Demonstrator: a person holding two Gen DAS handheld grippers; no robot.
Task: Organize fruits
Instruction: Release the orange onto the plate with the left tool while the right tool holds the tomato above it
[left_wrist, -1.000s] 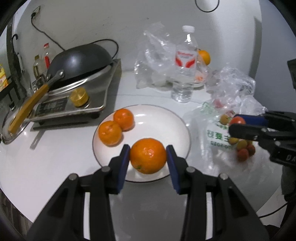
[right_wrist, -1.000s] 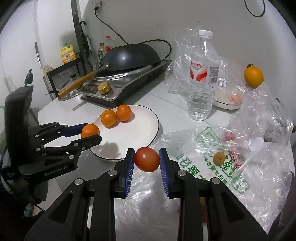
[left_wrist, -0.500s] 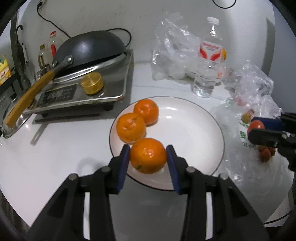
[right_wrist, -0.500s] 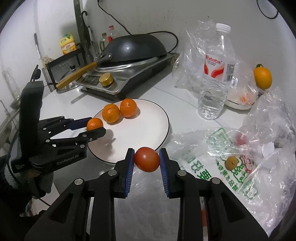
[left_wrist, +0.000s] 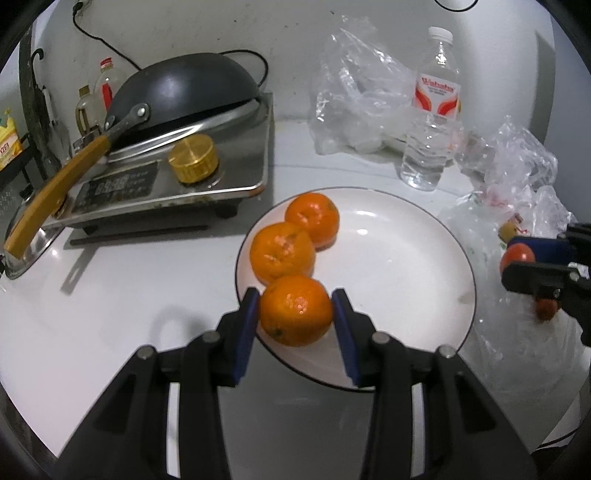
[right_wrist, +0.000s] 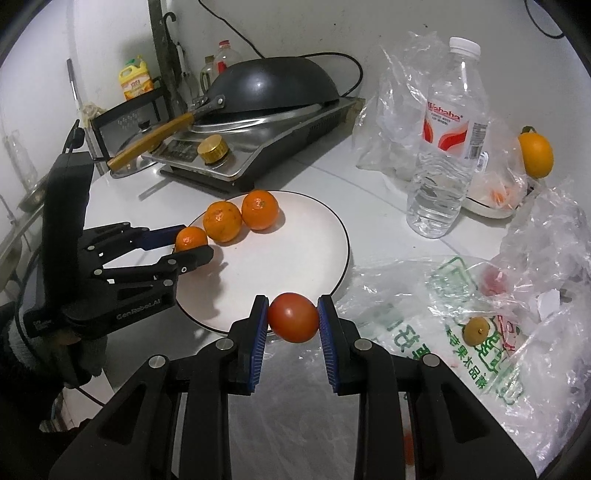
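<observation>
My left gripper (left_wrist: 295, 314) is shut on an orange mandarin (left_wrist: 295, 311) and holds it over the near left rim of the white plate (left_wrist: 406, 266), right beside two mandarins (left_wrist: 282, 251) (left_wrist: 313, 218) lying on it. It also shows in the right wrist view (right_wrist: 192, 243). My right gripper (right_wrist: 293, 317) is shut on a red tomato (right_wrist: 293, 317) just off the plate's (right_wrist: 295, 240) right edge, above a plastic bag (right_wrist: 424, 314). In the left wrist view the tomato (left_wrist: 517, 254) shows at the far right.
An induction cooker with a black wok (left_wrist: 184, 88) stands at the back left. A water bottle (right_wrist: 447, 147) and crumpled clear bags (left_wrist: 354, 96) stand behind the plate. A small yellow-brown fruit (right_wrist: 476, 330) lies on the printed bag. An orange fruit (right_wrist: 535, 155) sits far right.
My left gripper has carried the mandarin forward and left, up against the two mandarins on the plate. My right gripper has moved closer to the plate's edge with the tomato.
</observation>
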